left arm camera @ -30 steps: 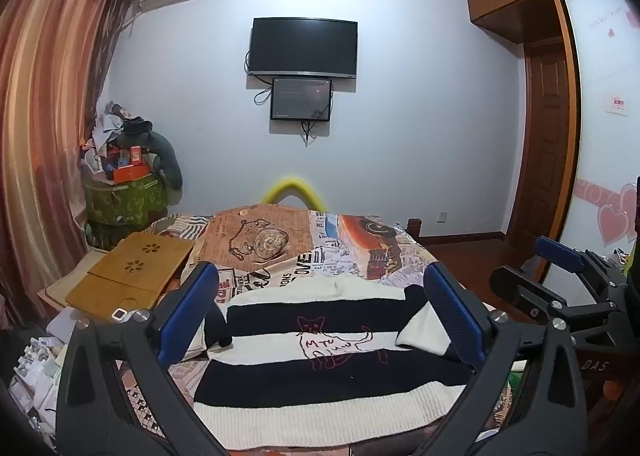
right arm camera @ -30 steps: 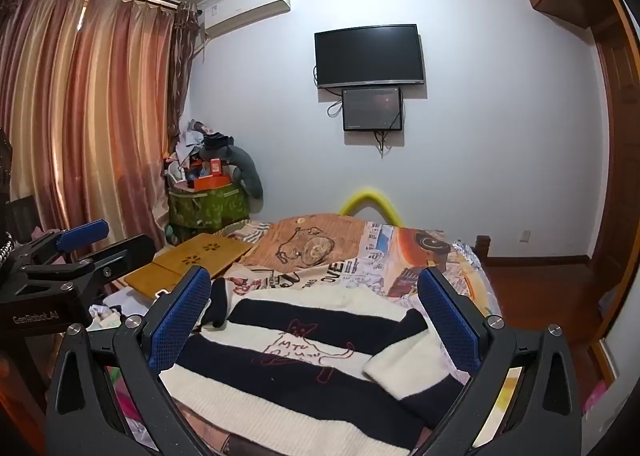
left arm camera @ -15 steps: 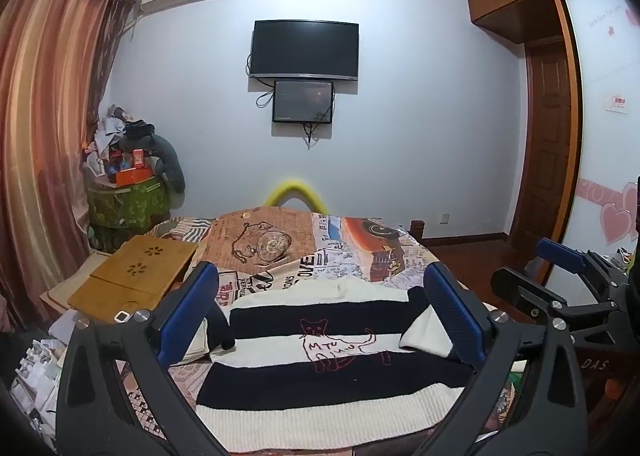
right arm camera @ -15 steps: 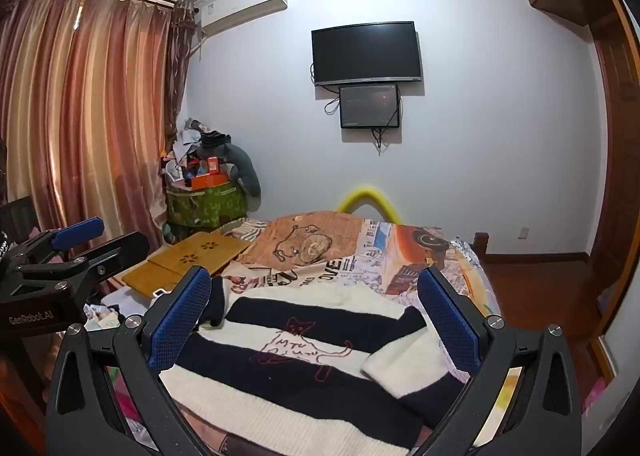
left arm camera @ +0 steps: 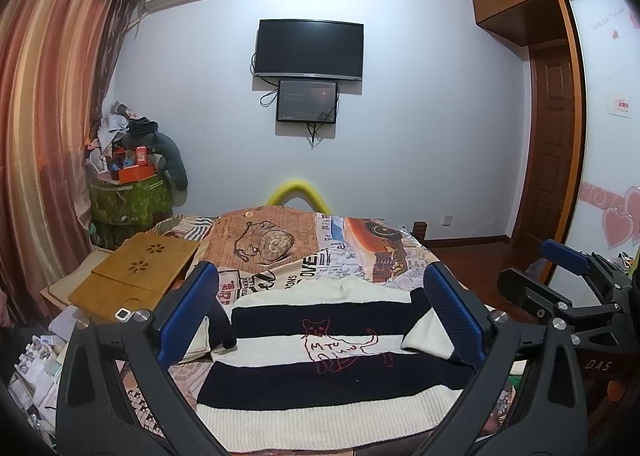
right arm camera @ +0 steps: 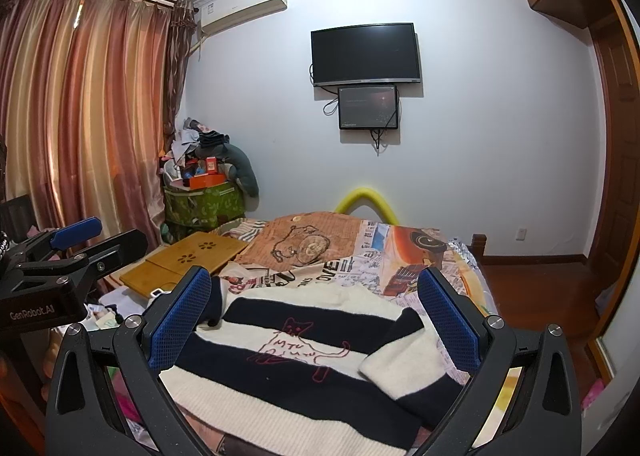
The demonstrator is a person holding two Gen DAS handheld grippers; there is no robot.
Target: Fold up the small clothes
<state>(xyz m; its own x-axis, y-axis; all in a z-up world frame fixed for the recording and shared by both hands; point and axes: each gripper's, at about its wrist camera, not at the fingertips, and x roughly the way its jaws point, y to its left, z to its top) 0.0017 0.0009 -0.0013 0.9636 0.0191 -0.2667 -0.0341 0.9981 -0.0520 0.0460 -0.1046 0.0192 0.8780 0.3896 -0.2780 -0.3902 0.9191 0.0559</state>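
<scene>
Striped sweater (left arm camera: 332, 372) lies flat, front up, on the bed (left arm camera: 280, 244) w/ the patchwork print cover – hem nearest both cameras, neck toward the far wall. Navy and cream bands, a red cat outline stitched mid-chest. Right sleeve (right arm camera: 404, 368) is already folded in across the body; the left sleeve (left arm camera: 218, 326) lies bunched at the side, its dark cuff just beside the torso.

Left gripper (left arm camera: 322, 312) is spread wide, nothing between the blue pads, hovering above the hem end. Right gripper (right arm camera: 314, 312) likewise wide apart and empty, also clear of the cloth; each shows at the edge of the other's view.

Handling, as a guess: chunky knit, soft & floppy, fairly light, will sag and stretch if lifted by one point. Ribbed hem looks the firmest bit – pinch both hem corners or the shoulder seams, thick enough for pads to bite. Wooden lap desk (left arm camera: 136, 276) sits at the bed's left edge, apart from the sweater
</scene>
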